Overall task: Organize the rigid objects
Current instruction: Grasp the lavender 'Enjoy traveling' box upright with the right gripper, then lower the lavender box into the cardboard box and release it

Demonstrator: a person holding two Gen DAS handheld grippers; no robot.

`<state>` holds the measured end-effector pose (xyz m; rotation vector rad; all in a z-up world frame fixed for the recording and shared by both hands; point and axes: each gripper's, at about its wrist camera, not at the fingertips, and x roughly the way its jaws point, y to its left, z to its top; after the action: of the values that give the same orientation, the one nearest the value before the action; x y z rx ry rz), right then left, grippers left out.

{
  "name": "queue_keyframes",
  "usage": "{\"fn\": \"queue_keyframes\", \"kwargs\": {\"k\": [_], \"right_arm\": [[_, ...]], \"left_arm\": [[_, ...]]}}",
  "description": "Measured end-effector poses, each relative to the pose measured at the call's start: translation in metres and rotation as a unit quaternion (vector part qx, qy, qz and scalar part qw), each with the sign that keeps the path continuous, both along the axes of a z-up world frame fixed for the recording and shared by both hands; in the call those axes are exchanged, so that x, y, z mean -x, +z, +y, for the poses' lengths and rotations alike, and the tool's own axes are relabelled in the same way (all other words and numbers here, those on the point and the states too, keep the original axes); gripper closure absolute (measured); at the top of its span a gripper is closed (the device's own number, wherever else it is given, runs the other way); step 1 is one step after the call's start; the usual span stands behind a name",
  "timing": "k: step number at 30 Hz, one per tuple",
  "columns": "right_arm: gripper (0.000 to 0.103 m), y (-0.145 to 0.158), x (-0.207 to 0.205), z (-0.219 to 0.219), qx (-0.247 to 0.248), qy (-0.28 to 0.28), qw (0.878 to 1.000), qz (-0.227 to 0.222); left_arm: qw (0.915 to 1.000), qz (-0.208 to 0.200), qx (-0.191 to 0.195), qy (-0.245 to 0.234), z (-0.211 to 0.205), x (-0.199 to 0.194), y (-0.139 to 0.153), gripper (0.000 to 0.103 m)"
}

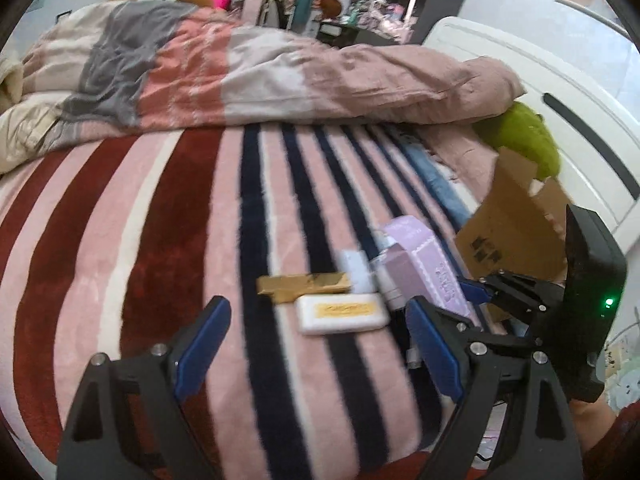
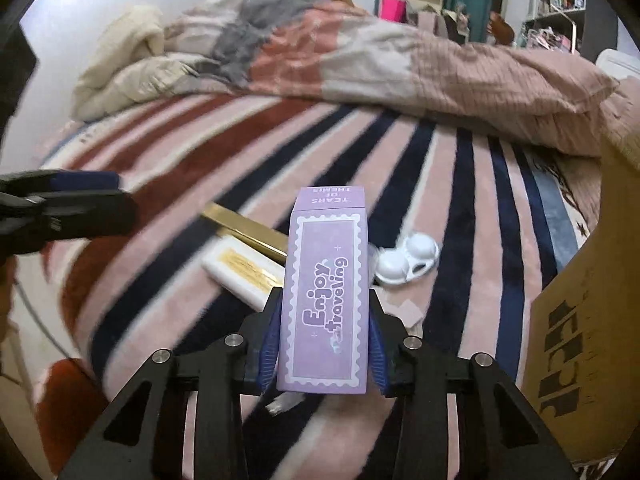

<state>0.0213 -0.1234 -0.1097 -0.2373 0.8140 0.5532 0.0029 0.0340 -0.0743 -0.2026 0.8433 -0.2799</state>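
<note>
My right gripper [image 2: 325, 312] is shut on a purple box [image 2: 326, 292] printed "Enjoy traveling" and holds it above the striped blanket; the box also shows in the left wrist view [image 1: 424, 264]. My left gripper [image 1: 320, 316] is open and empty, just in front of a white bar with a gold label [image 1: 343, 313] and a gold box [image 1: 304, 285]. Both also show in the right wrist view: the white bar [image 2: 244, 270] and the gold box [image 2: 248, 230]. A white contact lens case [image 2: 406, 260] lies right of the purple box.
An open cardboard box [image 2: 576, 320] stands at the right; it also shows in the left wrist view [image 1: 516, 232]. A rumpled duvet [image 1: 260, 68] covers the far half of the bed. A green plush [image 1: 528, 136] lies by the white headboard [image 1: 560, 92].
</note>
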Motion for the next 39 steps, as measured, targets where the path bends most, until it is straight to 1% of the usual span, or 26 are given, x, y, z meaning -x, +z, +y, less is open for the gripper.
{"fn": "queue_keyframes", "kwargs": {"k": [2,3,6,9,11,13,14,16,17,19,21,24,28,33,36,39], "right_arm": [[0.07,0.019,0.008,-0.003,-0.02,0.02,1.0,-0.013],[0.07,0.027,0.012,-0.004,-0.031,0.03,0.999,-0.018],[0.07,0.055,0.021,-0.013,-0.066,0.059,0.996,-0.03],[0.07,0.077,0.029,-0.027,-0.102,0.074,0.991,-0.034],[0.07,0.09,0.032,-0.042,-0.12,0.077,0.989,-0.045],[0.07,0.1,0.034,-0.054,-0.129,0.08,0.987,-0.055],[0.07,0.105,0.034,-0.064,-0.134,0.078,0.986,-0.061],[0.07,0.11,0.031,-0.081,-0.138,0.068,0.986,-0.064],[0.07,0.112,0.029,-0.092,-0.139,0.059,0.986,-0.066],[0.07,0.114,0.023,-0.11,-0.143,0.046,0.987,-0.062],[0.07,0.115,0.016,-0.131,-0.146,0.031,0.987,-0.056],[0.07,0.115,0.007,-0.154,-0.14,0.009,0.989,-0.046],[0.07,0.112,-0.008,-0.181,-0.13,-0.018,0.991,-0.029],[0.07,0.106,-0.025,-0.202,-0.106,-0.039,0.994,-0.009],[0.07,0.103,-0.028,-0.21,-0.099,-0.046,0.994,-0.002],[0.07,0.098,-0.031,-0.213,-0.089,-0.05,0.995,0.004]], "left_arm": [[0.9998,-0.015,0.002,-0.014,-0.01,0.001,0.016,0.016],[0.9993,-0.027,-0.002,-0.024,-0.018,0.001,0.028,0.016],[0.9979,-0.051,-0.02,-0.033,-0.04,0.0,0.055,0.016],[0.9949,-0.071,-0.025,-0.067,-0.068,-0.004,0.079,0.016],[0.9923,-0.083,-0.037,-0.084,-0.091,-0.009,0.093,0.017],[0.9904,-0.085,-0.036,-0.103,-0.109,-0.016,0.101,0.031],[0.9889,-0.085,-0.023,-0.12,-0.12,-0.021,0.105,0.035],[0.986,-0.082,-0.005,-0.146,-0.137,-0.029,0.11,0.053],[0.9843,-0.079,0.001,-0.158,-0.148,-0.034,0.112,0.053],[0.9816,-0.081,-0.006,-0.173,-0.169,-0.042,0.115,0.053],[0.9792,-0.076,-0.003,-0.188,-0.189,-0.052,0.114,0.053],[0.9756,-0.063,0.004,-0.21,-0.216,-0.069,0.11,0.053],[0.9711,-0.053,-0.003,-0.233,-0.247,-0.084,0.106,0.053],[0.967,-0.04,-0.005,-0.251,-0.27,-0.097,0.097,0.053],[0.9654,-0.034,-0.004,-0.258,-0.278,-0.102,0.093,0.053],[0.9645,-0.032,-0.014,-0.262,-0.283,-0.102,0.089,0.053]]}}
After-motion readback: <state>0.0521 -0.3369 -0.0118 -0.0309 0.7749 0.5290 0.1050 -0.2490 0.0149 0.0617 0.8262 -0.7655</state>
